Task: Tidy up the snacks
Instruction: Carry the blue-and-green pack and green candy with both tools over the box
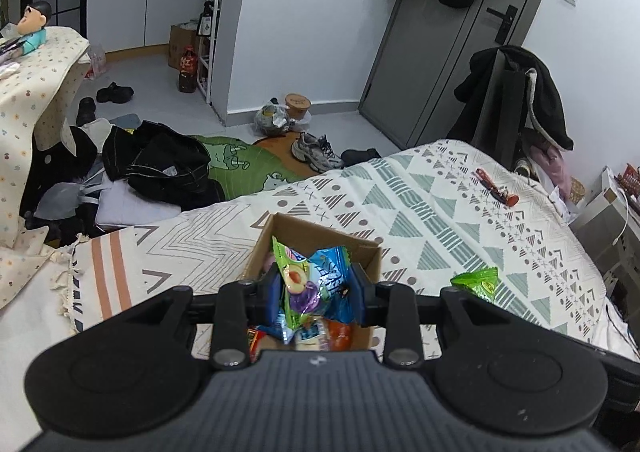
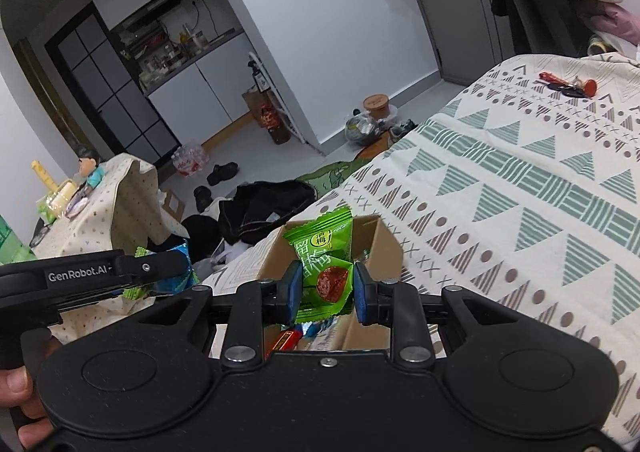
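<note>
Your left gripper (image 1: 316, 292) clamps two snack packets (image 1: 308, 276); your right gripper (image 2: 325, 288) clamps a green packet (image 2: 324, 268), both above the cardboard box (image 1: 368, 252).

Two grippers, left (image 1: 316, 292) and right (image 2: 325, 288), each with one snack packet between the jaws, above one cardboard box (image 1: 362, 252), with one green packet (image 1: 476, 284) lying right of the left jaws.

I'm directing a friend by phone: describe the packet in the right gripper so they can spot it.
On the patterned bedspread stands an open cardboard box. Above it, the right gripper pinches a green packet, showing a dark red plum.
</note>
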